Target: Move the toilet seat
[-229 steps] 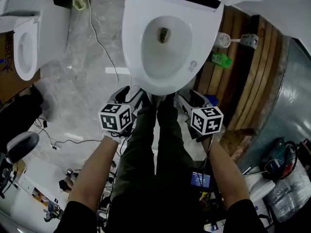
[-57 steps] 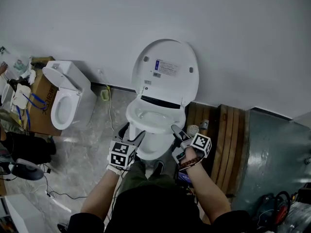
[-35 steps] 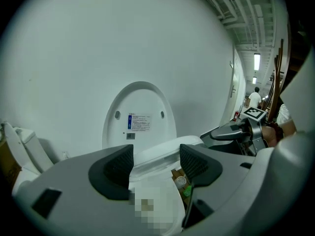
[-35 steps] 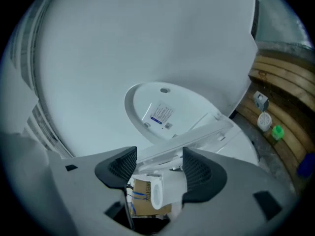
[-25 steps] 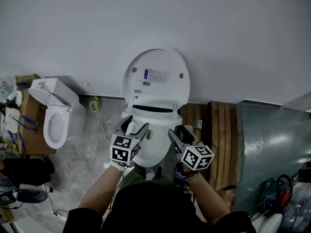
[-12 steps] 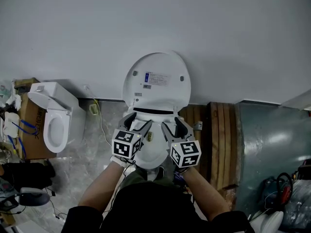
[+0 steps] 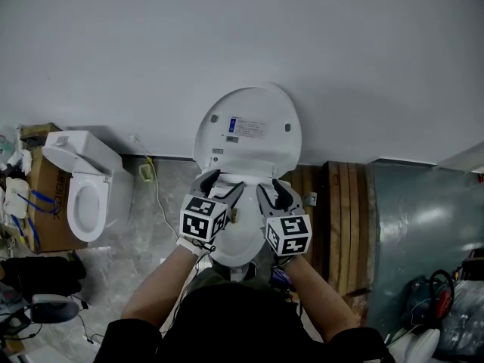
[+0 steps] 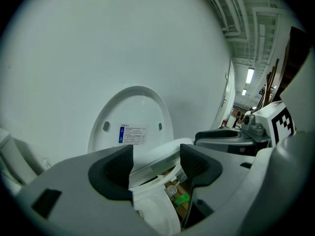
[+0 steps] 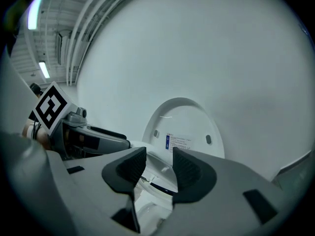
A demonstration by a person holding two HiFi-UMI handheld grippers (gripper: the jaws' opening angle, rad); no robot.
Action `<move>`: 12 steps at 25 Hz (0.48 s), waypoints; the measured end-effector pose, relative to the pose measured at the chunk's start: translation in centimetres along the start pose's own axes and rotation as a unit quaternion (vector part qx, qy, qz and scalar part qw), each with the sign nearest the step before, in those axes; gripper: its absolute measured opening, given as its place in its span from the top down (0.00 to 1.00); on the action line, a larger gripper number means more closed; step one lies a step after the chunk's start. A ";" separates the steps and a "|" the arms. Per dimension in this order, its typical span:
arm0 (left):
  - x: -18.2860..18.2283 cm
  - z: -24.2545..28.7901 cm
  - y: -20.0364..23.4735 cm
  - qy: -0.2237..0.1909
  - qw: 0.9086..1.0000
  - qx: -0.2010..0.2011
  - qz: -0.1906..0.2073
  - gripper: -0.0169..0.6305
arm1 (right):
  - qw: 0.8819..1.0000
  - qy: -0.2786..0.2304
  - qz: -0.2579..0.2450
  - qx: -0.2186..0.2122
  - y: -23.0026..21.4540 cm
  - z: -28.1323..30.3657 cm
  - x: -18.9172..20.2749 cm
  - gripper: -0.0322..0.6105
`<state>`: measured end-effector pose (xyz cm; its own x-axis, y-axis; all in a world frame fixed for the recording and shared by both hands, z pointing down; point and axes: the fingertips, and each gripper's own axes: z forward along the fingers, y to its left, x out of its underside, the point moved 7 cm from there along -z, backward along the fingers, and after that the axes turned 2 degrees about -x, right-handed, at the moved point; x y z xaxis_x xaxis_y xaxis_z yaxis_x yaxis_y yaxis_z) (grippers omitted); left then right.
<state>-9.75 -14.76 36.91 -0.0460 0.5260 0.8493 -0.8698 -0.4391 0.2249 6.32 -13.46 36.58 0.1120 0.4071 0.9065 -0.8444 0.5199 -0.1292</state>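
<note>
White toilet seat [image 7: 243,233] is lying at six o'clock from the raised lid [image 7: 249,131]. Left gripper [image 7: 221,181] is hovering at its ten o'clock, jaws spread. Right gripper [image 7: 274,187], at two o'clock, has just been narrowing its jaws around nothing. Both are likely flanking the rim to grasp it.

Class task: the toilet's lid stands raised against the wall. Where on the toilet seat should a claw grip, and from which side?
Probably the front rim of the toilet seat, coming from the front, away from the wall. The lid stands upright at the back, so the hinge is likely there; the front rim is a thin free edge a claw can straddle.
</note>
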 end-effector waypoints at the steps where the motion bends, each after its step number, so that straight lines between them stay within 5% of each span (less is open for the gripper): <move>1: -0.2 0.2 0.1 -0.001 1.000 0.001 0.000 0.50 | 1.000 -0.001 0.000 0.001 -0.1 0.1 -0.1 0.66; 12: -2.1 2.1 1.5 -0.008 1.000 0.017 -0.005 0.50 | 1.000 -0.008 0.003 0.017 -1.2 2.0 -1.4 0.66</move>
<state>-9.96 -18.03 36.43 -0.0295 0.5192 0.8541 -0.8528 -0.4588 0.2495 6.13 -16.18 36.32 0.0980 0.3974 0.9124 -0.8629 0.4907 -0.1210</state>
